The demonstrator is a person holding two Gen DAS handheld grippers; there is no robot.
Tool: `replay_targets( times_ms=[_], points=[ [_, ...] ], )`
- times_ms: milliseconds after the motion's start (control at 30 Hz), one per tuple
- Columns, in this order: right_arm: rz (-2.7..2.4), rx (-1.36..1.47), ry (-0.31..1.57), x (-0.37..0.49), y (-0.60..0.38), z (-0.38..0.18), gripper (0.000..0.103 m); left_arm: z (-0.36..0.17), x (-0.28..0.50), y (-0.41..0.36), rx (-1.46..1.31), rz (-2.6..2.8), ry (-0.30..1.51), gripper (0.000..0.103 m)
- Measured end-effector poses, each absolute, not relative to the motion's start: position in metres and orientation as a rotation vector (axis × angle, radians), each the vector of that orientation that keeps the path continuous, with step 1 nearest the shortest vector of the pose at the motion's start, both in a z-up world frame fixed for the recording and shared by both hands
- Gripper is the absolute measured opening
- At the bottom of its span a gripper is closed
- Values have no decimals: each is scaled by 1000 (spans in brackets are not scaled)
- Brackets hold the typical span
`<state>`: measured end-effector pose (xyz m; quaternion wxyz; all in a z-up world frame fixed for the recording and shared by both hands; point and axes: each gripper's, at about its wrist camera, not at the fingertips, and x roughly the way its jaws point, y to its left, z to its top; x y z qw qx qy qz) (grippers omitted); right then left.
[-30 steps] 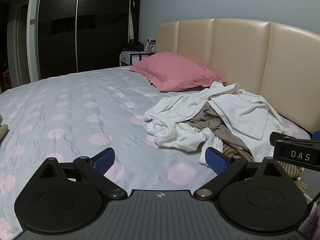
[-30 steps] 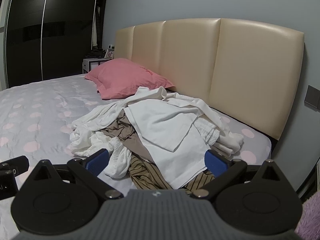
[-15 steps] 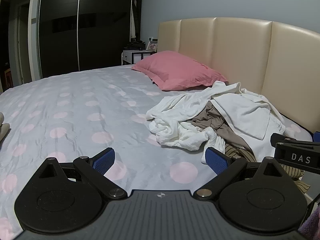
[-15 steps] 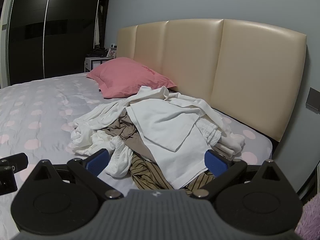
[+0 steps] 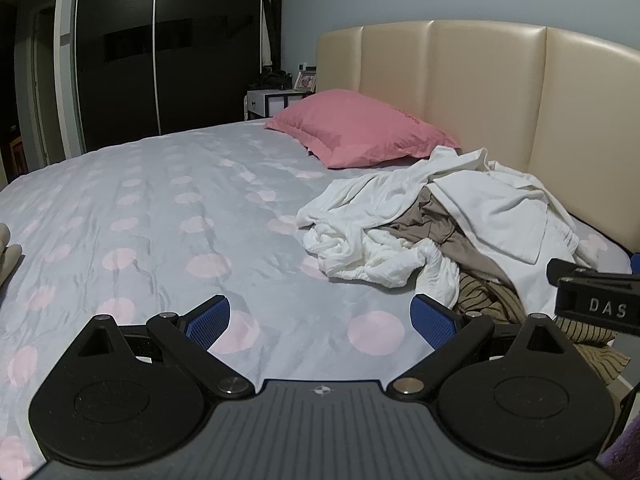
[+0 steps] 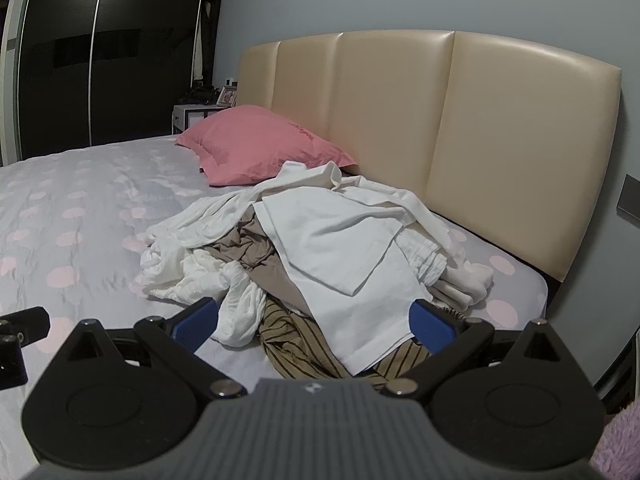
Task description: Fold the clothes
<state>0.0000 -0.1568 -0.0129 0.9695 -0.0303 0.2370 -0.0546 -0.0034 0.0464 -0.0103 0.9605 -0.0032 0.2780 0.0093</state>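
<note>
A heap of clothes [image 5: 440, 224] lies on the bed near the headboard: white garments [image 6: 340, 248], a taupe one [image 6: 256, 252] and a brown striped one [image 6: 296, 344] at the near edge. My left gripper [image 5: 322, 322] is open and empty above the bedsheet, left of the heap. My right gripper [image 6: 314, 320] is open and empty, just short of the heap's near edge, with the striped cloth between its blue pads. The right gripper's side [image 5: 592, 300] shows at the right of the left wrist view.
The bed [image 5: 160, 220] has a grey sheet with pink dots. A pink pillow [image 5: 360, 128] lies against the beige headboard [image 6: 440, 120]. A nightstand [image 5: 272, 98] and dark wardrobe [image 5: 160, 60] stand beyond. Something purple and fluffy [image 6: 616, 440] is at the lower right.
Both grippers have drifted slightly; the heap sits a little further right in the left view and a little lower in the right view. Both stay open. The clothes have not moved.
</note>
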Motion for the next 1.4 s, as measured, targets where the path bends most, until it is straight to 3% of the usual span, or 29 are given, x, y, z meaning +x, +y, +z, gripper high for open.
replay_targets(
  times_ms=[267, 567, 700, 1167, 1200, 1333, 1400],
  points=[
    [-46, -33, 519, 36, -169, -6, 102, -22, 5, 73, -2, 87, 609, 99],
    [65, -195, 532, 127, -171, -4, 101, -36, 16, 114, -9, 182, 671, 99],
    [88, -157, 538, 179, -173, -9, 81, -46, 20, 127, -17, 206, 701, 99],
    [29, 142, 626, 337, -161, -36, 79, -82, 40, 178, -14, 321, 803, 99],
    [19, 134, 624, 344, -159, -37, 76, -83, 39, 182, -16, 334, 809, 99],
    [-24, 98, 610, 365, -153, -38, 35, -85, 35, 196, -31, 375, 823, 99],
    [-35, 77, 582, 367, -152, -36, 20, -85, 33, 201, -42, 391, 826, 98]
  ],
)
